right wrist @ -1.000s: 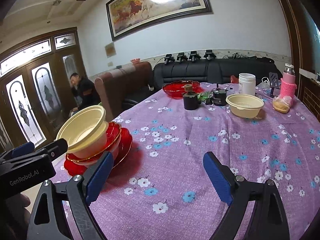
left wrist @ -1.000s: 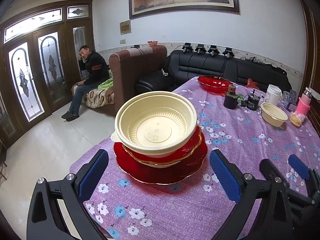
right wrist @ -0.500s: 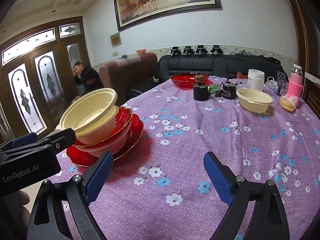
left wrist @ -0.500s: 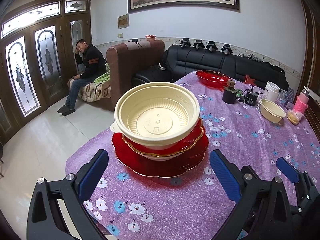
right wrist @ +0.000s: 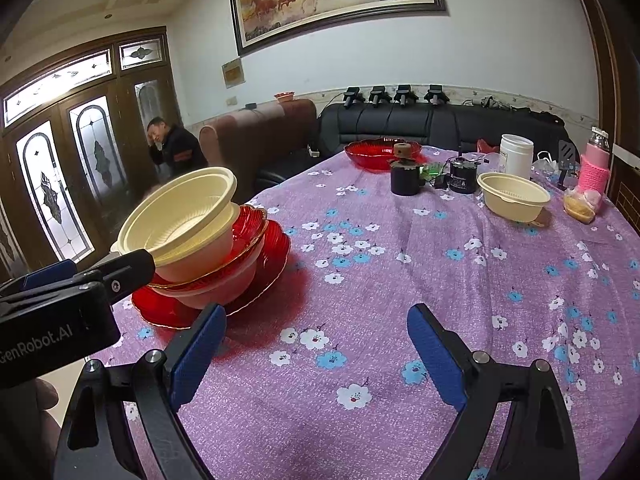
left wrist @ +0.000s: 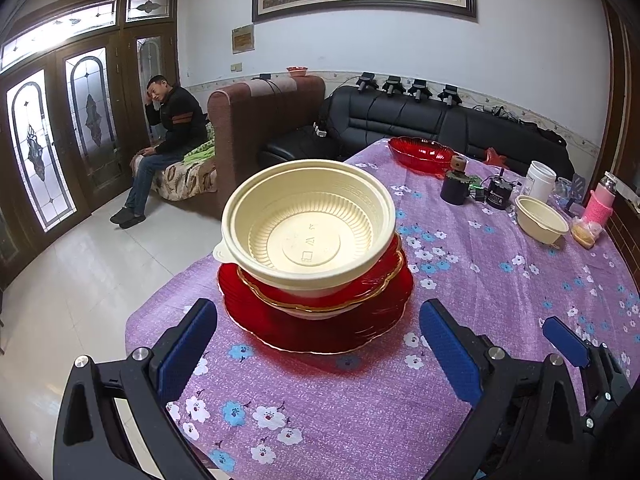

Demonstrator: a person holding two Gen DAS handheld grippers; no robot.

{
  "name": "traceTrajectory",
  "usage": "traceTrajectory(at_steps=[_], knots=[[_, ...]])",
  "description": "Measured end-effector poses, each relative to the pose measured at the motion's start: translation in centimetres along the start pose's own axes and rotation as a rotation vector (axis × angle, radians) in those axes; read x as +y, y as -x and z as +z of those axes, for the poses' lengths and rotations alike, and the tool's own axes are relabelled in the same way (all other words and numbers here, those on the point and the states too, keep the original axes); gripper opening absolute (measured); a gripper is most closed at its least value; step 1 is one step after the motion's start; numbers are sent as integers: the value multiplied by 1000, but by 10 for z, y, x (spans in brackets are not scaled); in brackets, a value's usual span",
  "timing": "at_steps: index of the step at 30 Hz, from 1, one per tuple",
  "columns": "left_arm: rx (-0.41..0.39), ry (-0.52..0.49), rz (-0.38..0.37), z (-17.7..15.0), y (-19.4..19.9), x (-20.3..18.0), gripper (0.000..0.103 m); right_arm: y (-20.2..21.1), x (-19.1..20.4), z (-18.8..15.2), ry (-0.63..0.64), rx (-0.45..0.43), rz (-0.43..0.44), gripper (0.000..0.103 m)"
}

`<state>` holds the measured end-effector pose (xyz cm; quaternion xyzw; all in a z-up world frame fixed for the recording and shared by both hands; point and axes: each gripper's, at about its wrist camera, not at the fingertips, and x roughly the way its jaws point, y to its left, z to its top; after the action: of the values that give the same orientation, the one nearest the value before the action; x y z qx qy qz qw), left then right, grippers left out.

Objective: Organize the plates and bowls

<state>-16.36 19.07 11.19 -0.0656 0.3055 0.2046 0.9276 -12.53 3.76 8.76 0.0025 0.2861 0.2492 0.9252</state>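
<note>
A stack stands near the table's front left corner: a cream plastic bowl (left wrist: 308,236) on top, a red gold-rimmed dish (left wrist: 376,276) under it, and a wide red plate (left wrist: 320,332) at the bottom. The same cream bowl (right wrist: 180,220) and red plate (right wrist: 276,256) show in the right wrist view. My left gripper (left wrist: 318,344) is open, just short of the stack, with nothing between its fingers. My right gripper (right wrist: 316,344) is open over bare cloth to the right of the stack. A second cream bowl (right wrist: 514,196) and a red glass bowl (right wrist: 378,154) sit far across the table.
A purple flowered cloth (right wrist: 400,280) covers the table. Far right stand a black pot (right wrist: 404,178), a black jar (right wrist: 462,176), a white canister (right wrist: 516,154) and a pink bottle (right wrist: 594,166). A person (left wrist: 164,136) sits by the doors. Sofas (left wrist: 400,120) line the wall.
Both grippers have drawn closer to the stack, which now looks larger in both views. Nothing on the table has moved, and both grippers stay open.
</note>
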Motion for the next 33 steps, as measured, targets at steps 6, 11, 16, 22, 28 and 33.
traceTrajectory(at_steps=[6,11,16,22,28,33], knots=[[4,-3,-7,-1,-1,-3,101,-2,-2,-1,-7,7,0,95],[6,-1,-15,-2,0,-4,101,-3,-2,-3,-10,11,1,95],[10,0,-22,-2,0,-3,101,-3,-1,-5,-10,16,5,95],[13,0,-22,-3,0,-4,101,-5,0,-6,-9,20,8,95],[14,-1,-24,-3,-1,-3,101,-6,0,-7,-12,28,10,95],[15,-1,-25,-4,-1,-4,101,-7,2,-9,-7,37,16,95]])
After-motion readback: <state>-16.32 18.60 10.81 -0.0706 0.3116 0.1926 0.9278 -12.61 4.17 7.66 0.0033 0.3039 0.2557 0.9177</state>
